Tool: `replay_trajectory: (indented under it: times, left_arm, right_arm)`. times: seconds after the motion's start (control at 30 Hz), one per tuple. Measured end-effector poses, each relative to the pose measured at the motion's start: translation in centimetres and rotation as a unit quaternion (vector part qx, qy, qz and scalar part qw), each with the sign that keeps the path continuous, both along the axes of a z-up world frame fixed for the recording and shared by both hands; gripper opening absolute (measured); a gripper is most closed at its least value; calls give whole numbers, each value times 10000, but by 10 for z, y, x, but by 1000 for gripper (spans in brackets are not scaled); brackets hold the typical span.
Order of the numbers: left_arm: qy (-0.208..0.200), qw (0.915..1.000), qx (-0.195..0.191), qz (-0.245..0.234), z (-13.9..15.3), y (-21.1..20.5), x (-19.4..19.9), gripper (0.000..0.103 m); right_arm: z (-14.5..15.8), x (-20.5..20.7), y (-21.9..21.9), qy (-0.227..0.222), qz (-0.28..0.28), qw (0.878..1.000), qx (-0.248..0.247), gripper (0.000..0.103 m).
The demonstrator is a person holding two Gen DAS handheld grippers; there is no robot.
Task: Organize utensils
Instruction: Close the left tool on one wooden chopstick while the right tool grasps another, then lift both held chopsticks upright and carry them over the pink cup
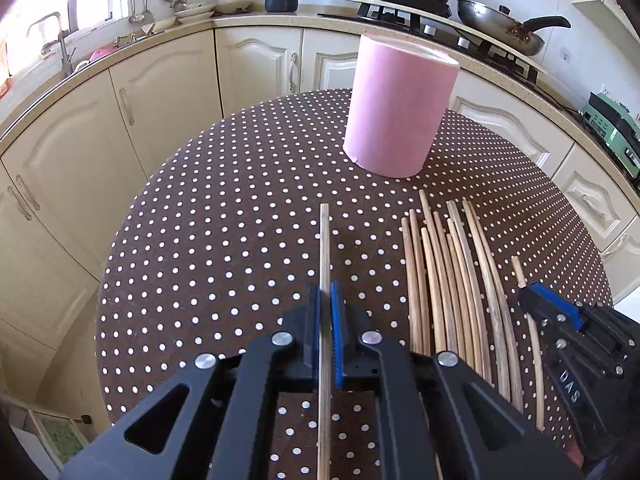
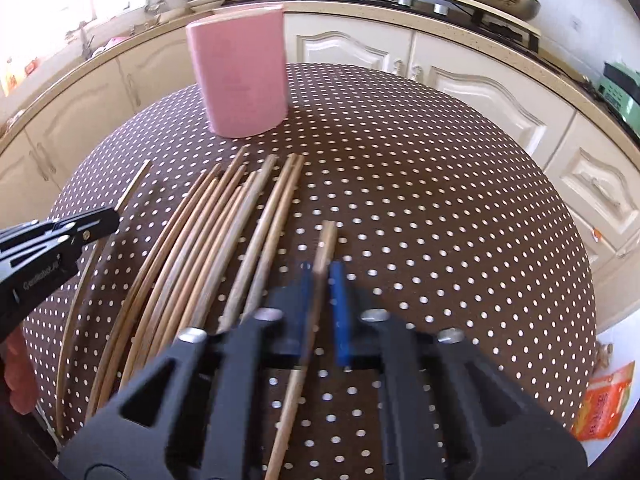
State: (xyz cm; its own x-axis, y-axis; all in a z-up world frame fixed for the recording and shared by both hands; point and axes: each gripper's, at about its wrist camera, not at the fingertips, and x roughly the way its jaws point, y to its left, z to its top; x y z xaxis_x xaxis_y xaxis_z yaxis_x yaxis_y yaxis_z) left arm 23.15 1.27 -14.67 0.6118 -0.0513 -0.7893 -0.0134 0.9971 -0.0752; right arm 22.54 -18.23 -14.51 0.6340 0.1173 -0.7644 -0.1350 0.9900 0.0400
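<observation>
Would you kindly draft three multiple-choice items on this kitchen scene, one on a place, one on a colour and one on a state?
1. Where does the tall pink cylindrical holder stand?
A. on the brown polka-dot table, beyond the loose wooden chopsticks
B. on the stove
C. in the sink

2. What colour are the pads on the left gripper?
A. red
B. blue
C. white

3. What is the right gripper doing?
A. hanging open over nothing
B. gripping the holder
C. closed on a single wooden chopstick

Answers: 1 A, since its base rests on the dotted cloth past the chopstick tips; 2 B, as blue strips line its fingers; 3 C, because one stick runs between its closed fingers.
</observation>
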Motion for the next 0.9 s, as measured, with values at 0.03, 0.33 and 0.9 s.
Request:
replay_trajectory:
  times: [0.03, 0.33, 0.9]
  left_arm:
    - [-22, 10000, -6, -12, 1, 0, -1, 6]
    - [-307, 9995, -71, -52, 19, -2, -4, 6]
    - [-1257, 9916, -287, -44, 86, 2, 1, 6]
  right_arm:
    - [0, -1, -4, 16, -30, 9999, 163, 6]
    - [5, 1, -27, 38, -160, 9964, 832, 6]
    - [88, 7, -46, -1237, -251, 9845, 1216, 6]
